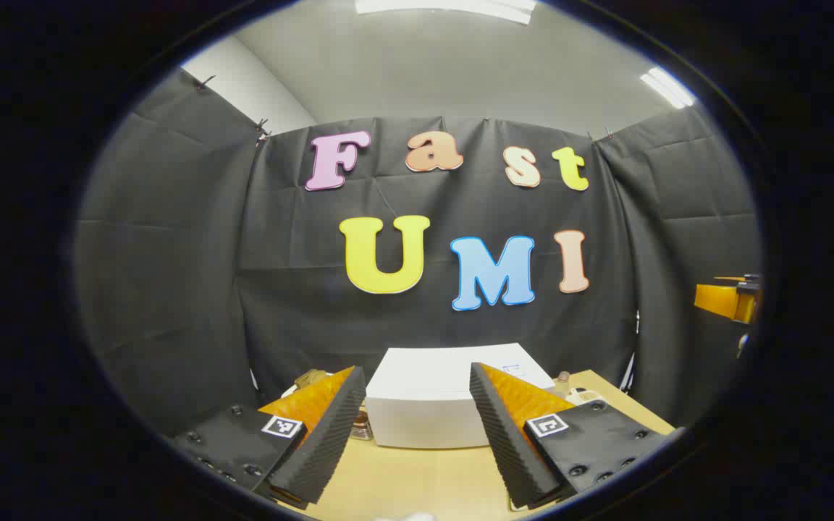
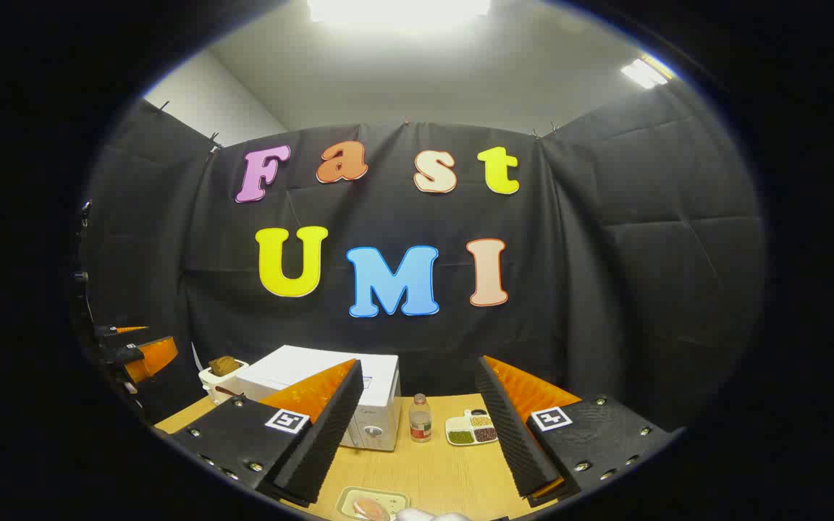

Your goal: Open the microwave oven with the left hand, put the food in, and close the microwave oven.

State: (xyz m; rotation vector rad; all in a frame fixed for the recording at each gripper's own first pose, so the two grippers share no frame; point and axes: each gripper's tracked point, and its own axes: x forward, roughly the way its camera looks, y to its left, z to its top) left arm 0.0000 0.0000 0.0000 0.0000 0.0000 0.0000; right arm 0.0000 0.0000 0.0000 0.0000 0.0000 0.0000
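Left gripper view: microwave (image 1: 431,405) sits ahead between the fingers; its door face and lower corners are partly covered by them, so latch state cannot be told. Items behind the left finger (image 1: 319,434) are too hidden to identify. Other gripper (image 1: 732,300) cut off at the right edge.

Right gripper view: food tray (image 2: 372,503) below the claw is cut by the bottom edge, contents blurred. Bottle (image 2: 420,420) label too small to read.
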